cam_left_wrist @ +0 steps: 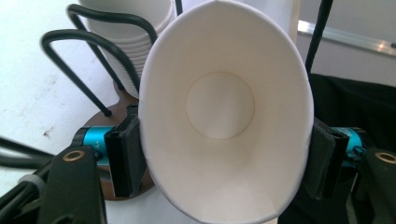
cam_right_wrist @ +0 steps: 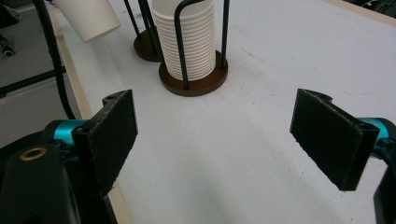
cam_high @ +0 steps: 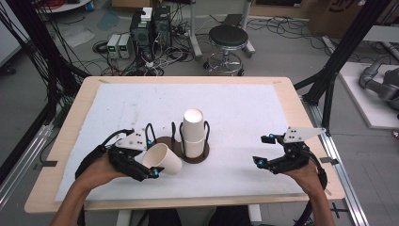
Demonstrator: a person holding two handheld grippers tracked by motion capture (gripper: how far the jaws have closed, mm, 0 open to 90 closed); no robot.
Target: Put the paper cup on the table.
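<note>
Cup (cam_high: 162, 159) lies tilted in the high view, mouth toward the person's left, base toward the stack (cam_high: 194, 133), clamped across its rim by the left gripper (cam_high: 149, 157) just left of the holder (cam_high: 200, 154). In the left gripper view the cup's (cam_left_wrist: 224, 112) mouth faces the camera, pads squeezing it oval. In the right gripper view the right gripper (cam_right_wrist: 212, 140) gapes empty above the table (cam_right_wrist: 280, 56), level.

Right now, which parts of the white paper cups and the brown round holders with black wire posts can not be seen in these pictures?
- High view: the left gripper and its white paper cup hide part of the empty brown round holder.
- Left gripper view: the held cup covers most of the stack of white paper cups; their count is unclear.
- Right gripper view: the top edge cuts off the stack.
</note>
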